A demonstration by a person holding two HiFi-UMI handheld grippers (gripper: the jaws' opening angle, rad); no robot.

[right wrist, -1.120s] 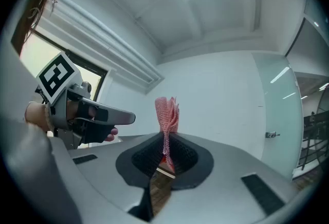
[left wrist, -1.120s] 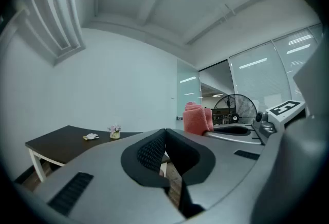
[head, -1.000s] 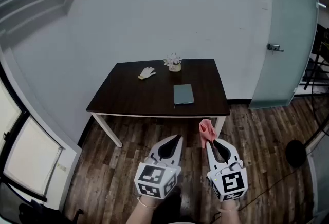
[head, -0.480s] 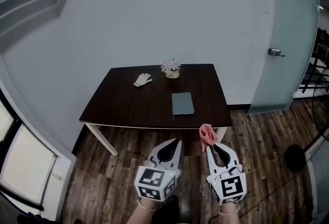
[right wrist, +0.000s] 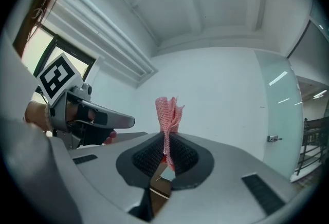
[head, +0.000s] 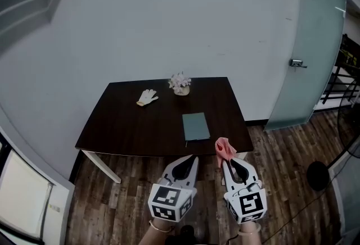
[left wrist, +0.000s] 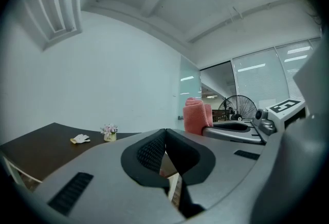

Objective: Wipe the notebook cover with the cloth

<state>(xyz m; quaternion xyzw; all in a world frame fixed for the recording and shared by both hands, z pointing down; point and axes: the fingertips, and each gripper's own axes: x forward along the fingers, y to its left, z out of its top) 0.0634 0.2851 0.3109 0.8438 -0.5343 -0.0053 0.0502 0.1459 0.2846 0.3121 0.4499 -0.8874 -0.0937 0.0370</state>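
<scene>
A teal notebook [head: 196, 126] lies flat on the dark table [head: 129, 126], toward its right front. My right gripper [head: 225, 159] is shut on a pink cloth [head: 225, 148], which sticks up from the jaw tips just short of the table's front right corner; the same cloth [right wrist: 167, 117] rises from the jaws in the right gripper view. My left gripper [head: 193, 158] hangs beside it, shut and holding nothing, below the table's front edge. Both grippers are well short of the notebook.
A white glove [head: 147, 97] and a small pot of flowers [head: 180, 83] sit at the table's back. A frosted glass door [head: 306, 53] stands to the right, a floor fan base [head: 318, 175] on the wood floor, and a grey wall behind.
The view has moved closer to the table, which now sits lower and slightly left in the head view. Both grippers stay shut, the right one still on the cloth.
</scene>
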